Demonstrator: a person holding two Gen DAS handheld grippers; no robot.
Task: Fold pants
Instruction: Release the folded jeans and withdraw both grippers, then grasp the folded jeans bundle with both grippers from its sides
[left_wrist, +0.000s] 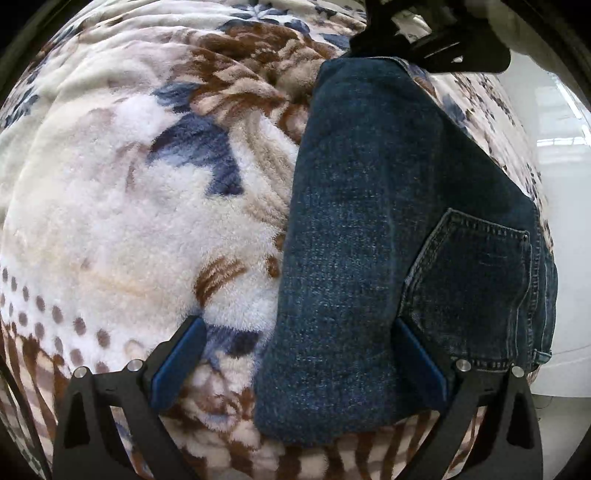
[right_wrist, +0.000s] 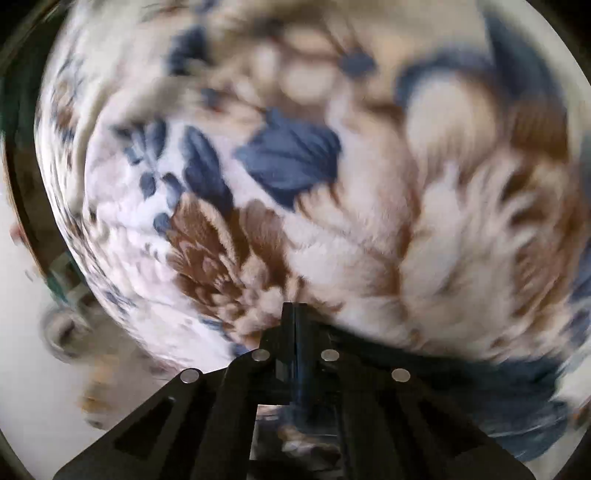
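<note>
Dark blue jeans (left_wrist: 388, 229) lie folded lengthwise on a fluffy floral blanket (left_wrist: 129, 206), back pocket (left_wrist: 476, 288) up, near end low in the left wrist view. My left gripper (left_wrist: 299, 365) is open above the near end; its right finger (left_wrist: 421, 362) is over the denim, its left finger (left_wrist: 181, 365) over the blanket. My right gripper (left_wrist: 428, 40) shows as a black shape at the far end of the jeans. In the blurred right wrist view the right gripper (right_wrist: 295, 314) has its jaws together, with dark denim (right_wrist: 517, 398) low right; whether it pinches cloth is hidden.
The blanket (right_wrist: 332, 184) has brown and blue flowers on white and covers the whole surface. Its right edge drops to a pale floor (left_wrist: 554, 184). In the right wrist view pale floor (right_wrist: 44, 387) lies at the lower left.
</note>
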